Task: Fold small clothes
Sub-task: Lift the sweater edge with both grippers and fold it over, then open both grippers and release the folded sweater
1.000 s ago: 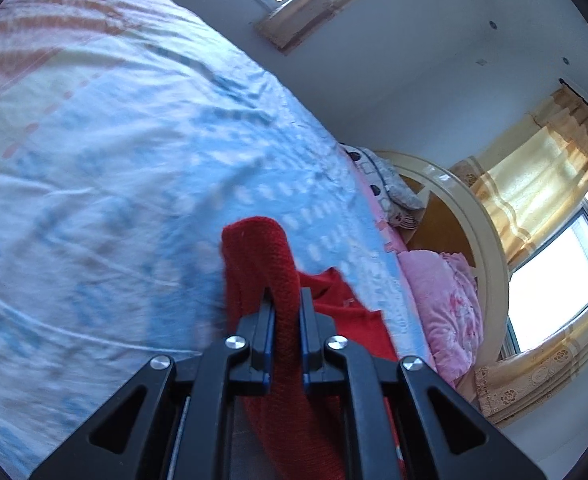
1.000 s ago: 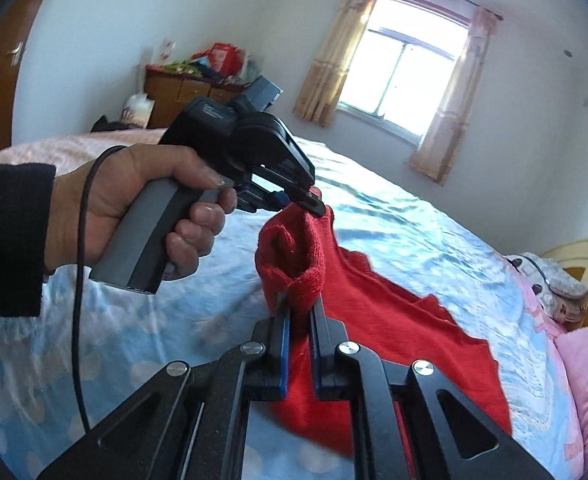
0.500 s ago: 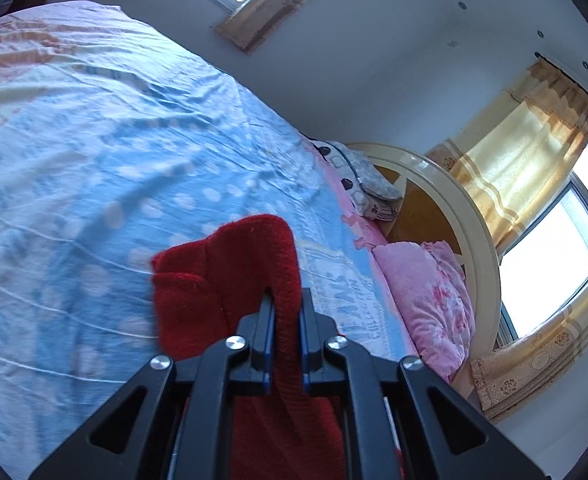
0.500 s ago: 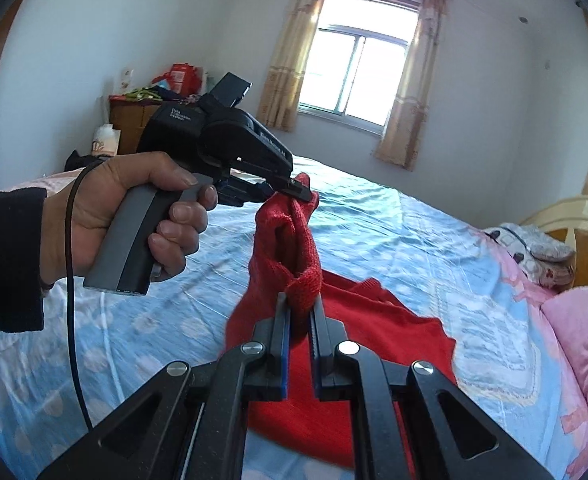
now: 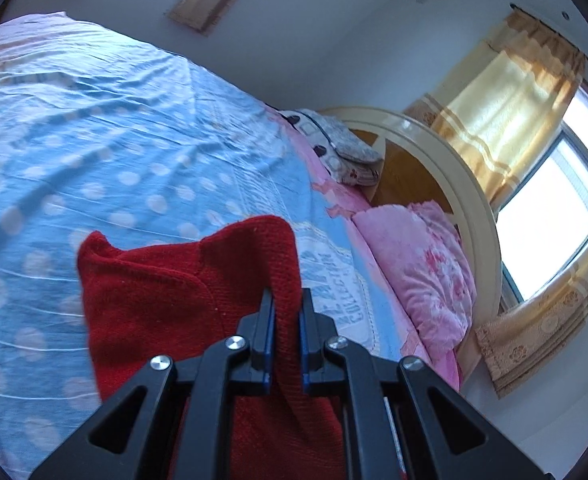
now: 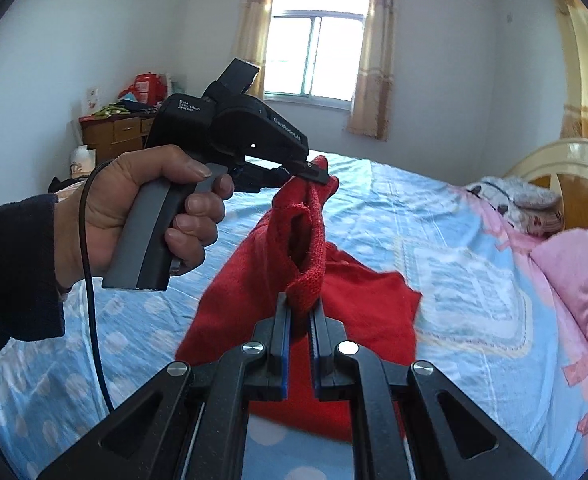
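Left claw point(image 5: 285, 300): you have it pinching a fold of the red knit garment point(image 5: 165, 300); pads pressed on the cloth.
Right claw point(image 6: 300, 312): pinching another bunched edge of the same garment point(image 6: 253, 280).
Garment: lifted between your two claws, its lower part draping toward the blue dotted bed point(image 6: 414, 216) at 6 o'clock; whether it touches the sheet is hard to tell.
Left hand point(image 6: 133, 208): at 9 o'clock in the right view, gripping the handle.
Pink pillow point(image 5: 418, 272): at 3 o'clock.
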Tool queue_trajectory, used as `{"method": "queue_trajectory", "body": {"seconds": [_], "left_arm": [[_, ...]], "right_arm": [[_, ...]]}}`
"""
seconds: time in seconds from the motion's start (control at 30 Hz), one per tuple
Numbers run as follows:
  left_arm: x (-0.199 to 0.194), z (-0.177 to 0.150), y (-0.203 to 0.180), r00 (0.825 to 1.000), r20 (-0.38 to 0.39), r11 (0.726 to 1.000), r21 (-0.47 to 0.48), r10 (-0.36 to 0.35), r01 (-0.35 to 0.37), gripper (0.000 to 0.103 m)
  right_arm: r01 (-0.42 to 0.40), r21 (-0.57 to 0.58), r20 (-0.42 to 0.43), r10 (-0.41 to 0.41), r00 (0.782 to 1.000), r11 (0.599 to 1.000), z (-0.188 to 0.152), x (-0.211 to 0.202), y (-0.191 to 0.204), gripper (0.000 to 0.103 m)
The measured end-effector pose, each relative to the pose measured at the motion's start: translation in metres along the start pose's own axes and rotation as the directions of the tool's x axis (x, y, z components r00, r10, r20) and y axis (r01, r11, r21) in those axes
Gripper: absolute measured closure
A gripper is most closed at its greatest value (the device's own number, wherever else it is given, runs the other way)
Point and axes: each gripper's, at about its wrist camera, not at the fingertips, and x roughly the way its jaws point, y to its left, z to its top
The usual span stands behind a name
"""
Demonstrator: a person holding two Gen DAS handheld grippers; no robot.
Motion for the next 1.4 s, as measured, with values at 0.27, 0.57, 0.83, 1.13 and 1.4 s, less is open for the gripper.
{"method": "queue_trajectory", "body": {"seconds": [0.27, 0.57, 0.83, 1.13, 1.4], "left_arm": [[0.042, -0.011, -0.024, 0.997, -0.08, 0.999, 0.052, 0.018, -0.014, 0.093], [0.081, -0.028, -0.049, 0.986, -0.15, 0.987, 0.152, 0.074, -0.051, 0.095], [0.101, -0.046, -0.053, 0.969, -0.202, 0.977, 0.186, 0.142, -0.105, 0.08], [0.01, -0.065, -0.056, 0.972, 0.005, 0.912, 0.346, 0.235, -0.222, 0.022], [-0.055, -0.114, 0.0, 0.914, 0.102, 0.856, 0.323, 0.392, -0.403, 0.014]], "right_arm": [[0.012, 0.096, -0.062, -0.006, 0.998, 0.995, -0.025, 0.002, -0.029, 0.096], [0.008, 0.194, -0.157, 0.023, 0.987, 0.981, -0.055, 0.012, -0.048, 0.096], [-0.006, 0.267, -0.222, 0.067, 0.973, 0.964, -0.074, 0.023, -0.064, 0.096], [-0.041, 0.386, -0.167, 0.114, 0.979, 0.922, -0.084, 0.012, -0.092, 0.075], [-0.101, 0.51, -0.039, 0.14, 0.989, 0.854, -0.049, 0.009, -0.137, 0.068]]}}
